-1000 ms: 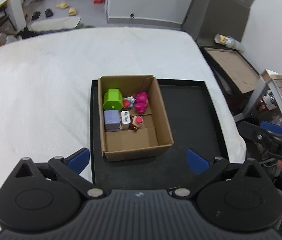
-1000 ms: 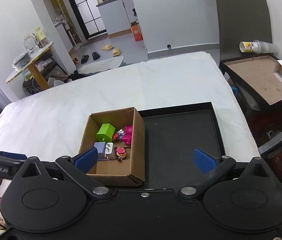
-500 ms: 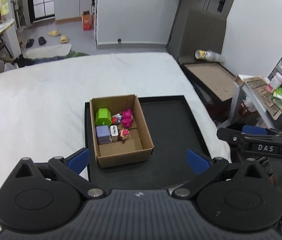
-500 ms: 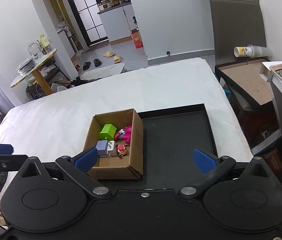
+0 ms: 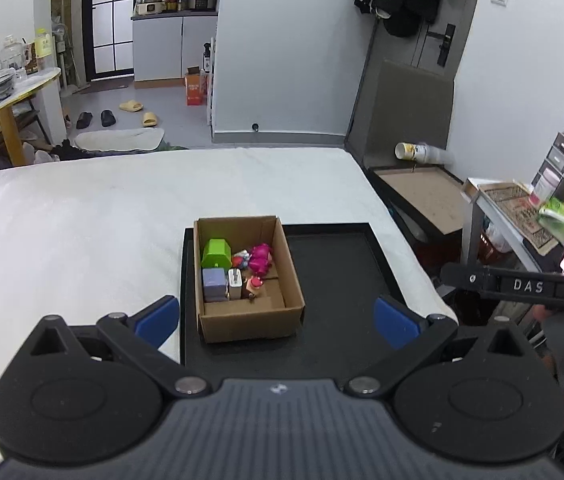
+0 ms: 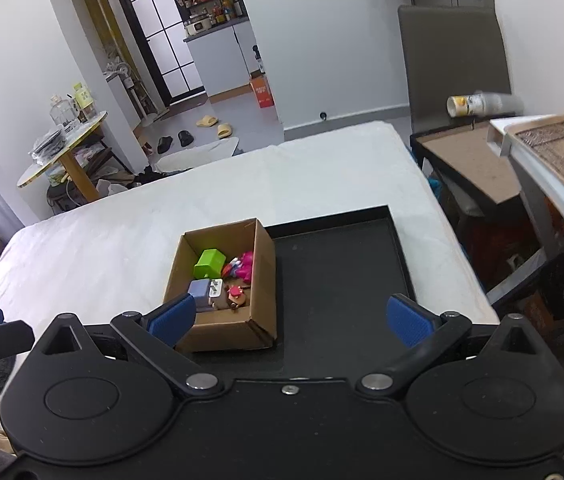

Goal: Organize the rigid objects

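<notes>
White bedding (image 5: 82, 216) covers the wide surface, and a black tray (image 5: 341, 280) lies at its near right corner. Inside the tray, hard against its left wall, sits a cardboard box (image 5: 248, 322) holding the small objects: a green block (image 5: 216, 254), a pink toy (image 5: 260, 258), a lilac block (image 5: 214, 282) and a white plug (image 5: 235, 280), all crowded toward its far left. That grouping looks like sorting already done, with the tray's right half bare. Both the left gripper (image 5: 278, 314) and the right gripper (image 6: 289, 318) hover high and well back, fingers spread wide, holding nothing. Open room lies right of the box; the bed edge drops off just beyond the tray.
</notes>
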`<act>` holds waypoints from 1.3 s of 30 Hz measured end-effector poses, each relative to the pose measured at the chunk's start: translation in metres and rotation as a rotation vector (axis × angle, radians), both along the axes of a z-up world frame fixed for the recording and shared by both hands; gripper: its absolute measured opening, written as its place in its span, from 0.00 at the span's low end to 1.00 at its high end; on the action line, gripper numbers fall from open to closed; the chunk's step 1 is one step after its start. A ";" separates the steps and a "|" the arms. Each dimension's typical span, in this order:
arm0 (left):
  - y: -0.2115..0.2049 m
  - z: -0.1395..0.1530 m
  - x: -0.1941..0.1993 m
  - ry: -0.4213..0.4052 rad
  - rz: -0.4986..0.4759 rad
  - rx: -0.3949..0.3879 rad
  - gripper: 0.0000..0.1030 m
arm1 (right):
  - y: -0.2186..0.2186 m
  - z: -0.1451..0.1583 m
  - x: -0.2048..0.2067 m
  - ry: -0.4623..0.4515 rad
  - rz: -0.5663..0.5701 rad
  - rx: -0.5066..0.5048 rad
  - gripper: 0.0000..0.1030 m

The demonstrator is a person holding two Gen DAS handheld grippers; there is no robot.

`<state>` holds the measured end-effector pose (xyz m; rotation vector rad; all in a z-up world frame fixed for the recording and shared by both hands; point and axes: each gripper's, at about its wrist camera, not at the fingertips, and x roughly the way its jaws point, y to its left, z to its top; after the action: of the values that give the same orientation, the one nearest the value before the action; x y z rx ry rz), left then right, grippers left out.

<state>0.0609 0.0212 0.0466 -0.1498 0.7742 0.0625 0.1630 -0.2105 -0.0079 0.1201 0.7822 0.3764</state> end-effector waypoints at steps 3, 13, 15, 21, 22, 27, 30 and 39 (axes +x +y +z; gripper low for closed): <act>-0.006 -0.006 -0.007 -0.004 0.000 0.002 1.00 | 0.001 0.003 -0.007 -0.009 0.002 -0.016 1.00; -0.016 -0.022 -0.028 -0.039 -0.030 0.011 1.00 | -0.003 0.005 -0.031 -0.046 -0.014 -0.049 1.00; -0.015 -0.025 -0.029 -0.034 -0.029 -0.012 1.00 | -0.003 0.003 -0.036 -0.039 -0.010 -0.050 1.00; -0.014 -0.029 -0.035 -0.052 -0.016 -0.005 1.00 | 0.005 -0.007 -0.050 -0.047 0.032 -0.095 1.00; -0.012 -0.031 -0.036 -0.049 -0.009 -0.011 1.00 | 0.007 -0.008 -0.054 -0.051 0.038 -0.104 1.00; -0.007 -0.035 -0.042 -0.039 0.015 -0.003 1.00 | 0.008 -0.010 -0.067 -0.038 0.051 -0.096 1.00; -0.009 -0.038 -0.044 -0.036 0.016 0.024 1.00 | 0.008 -0.011 -0.072 -0.028 0.060 -0.079 1.00; -0.012 -0.042 -0.048 -0.031 -0.020 0.007 1.00 | 0.005 -0.011 -0.081 -0.028 0.033 -0.061 1.00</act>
<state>0.0128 0.0097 0.0045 -0.1355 0.7443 0.0435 0.0820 -0.2058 -0.0189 0.0445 0.7681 0.3847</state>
